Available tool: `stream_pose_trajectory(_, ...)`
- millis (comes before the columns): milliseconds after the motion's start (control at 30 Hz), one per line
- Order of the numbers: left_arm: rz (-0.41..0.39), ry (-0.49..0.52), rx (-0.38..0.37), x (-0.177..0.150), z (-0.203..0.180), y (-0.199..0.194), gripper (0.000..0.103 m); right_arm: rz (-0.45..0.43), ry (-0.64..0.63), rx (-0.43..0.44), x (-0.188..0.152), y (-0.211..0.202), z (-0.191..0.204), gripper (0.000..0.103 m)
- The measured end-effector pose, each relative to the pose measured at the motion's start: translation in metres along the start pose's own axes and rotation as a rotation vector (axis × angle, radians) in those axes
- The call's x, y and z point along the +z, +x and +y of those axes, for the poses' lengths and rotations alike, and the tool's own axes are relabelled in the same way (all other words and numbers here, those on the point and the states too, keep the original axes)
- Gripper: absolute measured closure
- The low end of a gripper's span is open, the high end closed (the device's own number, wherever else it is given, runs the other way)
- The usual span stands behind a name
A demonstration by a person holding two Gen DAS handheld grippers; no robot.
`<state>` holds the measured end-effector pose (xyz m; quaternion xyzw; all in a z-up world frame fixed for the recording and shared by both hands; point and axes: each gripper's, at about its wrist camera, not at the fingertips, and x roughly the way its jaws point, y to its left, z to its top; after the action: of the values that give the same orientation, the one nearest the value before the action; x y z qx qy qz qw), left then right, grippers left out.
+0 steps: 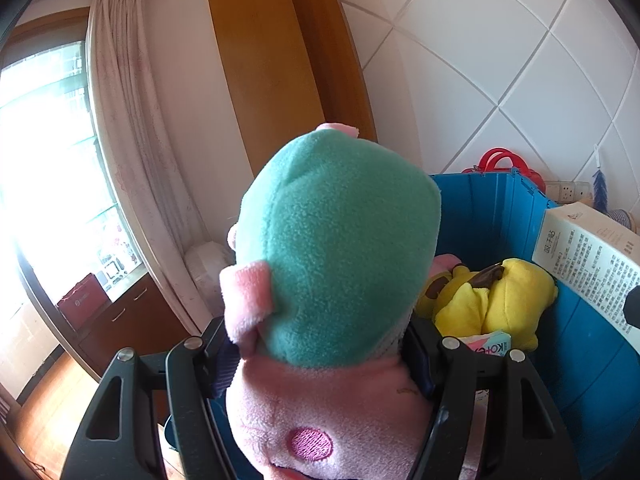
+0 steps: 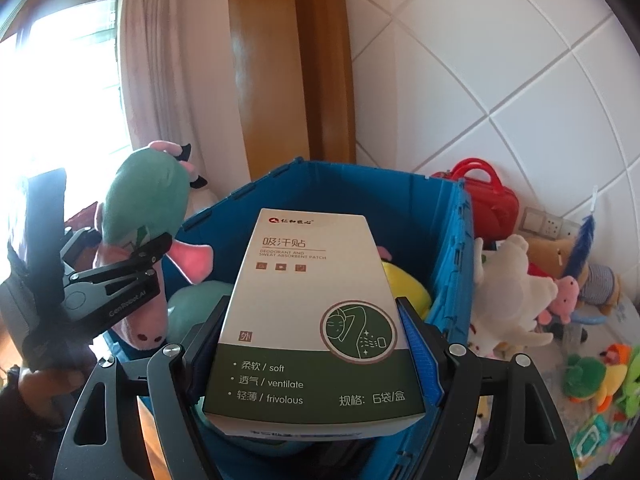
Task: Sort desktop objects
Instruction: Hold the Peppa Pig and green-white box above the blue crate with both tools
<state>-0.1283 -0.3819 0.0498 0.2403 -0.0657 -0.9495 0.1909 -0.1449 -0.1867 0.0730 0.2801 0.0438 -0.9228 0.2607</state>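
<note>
My left gripper (image 1: 320,352) is shut on a pink plush toy with a green hood (image 1: 332,248), held upright over the near left corner of the blue crate (image 1: 492,208). In the right wrist view the same toy (image 2: 148,200) and left gripper (image 2: 136,264) hang at the crate's left rim. My right gripper (image 2: 312,340) is shut on a white and green box of sweat patches (image 2: 312,300), held flat above the blue crate (image 2: 352,192). The box (image 1: 588,264) pokes in from the right in the left wrist view. A yellow plush (image 1: 500,304) lies inside the crate.
A red bag (image 2: 488,200) stands behind the crate by the tiled wall. Several plush toys (image 2: 512,292) are piled to the crate's right. A small packet (image 1: 490,346) and a teal plush (image 2: 196,300) lie in the crate. A curtain (image 1: 120,120) and window are on the left.
</note>
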Motion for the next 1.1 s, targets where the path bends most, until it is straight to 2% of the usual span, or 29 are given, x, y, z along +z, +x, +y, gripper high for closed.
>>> stream_pose_trajectory(1100,-0.008,0.029,-0.022,-0.007,-0.009,-0.011,0.035,0.010,0.008,-0.024,-0.005,-0.008,0.002,0.025)
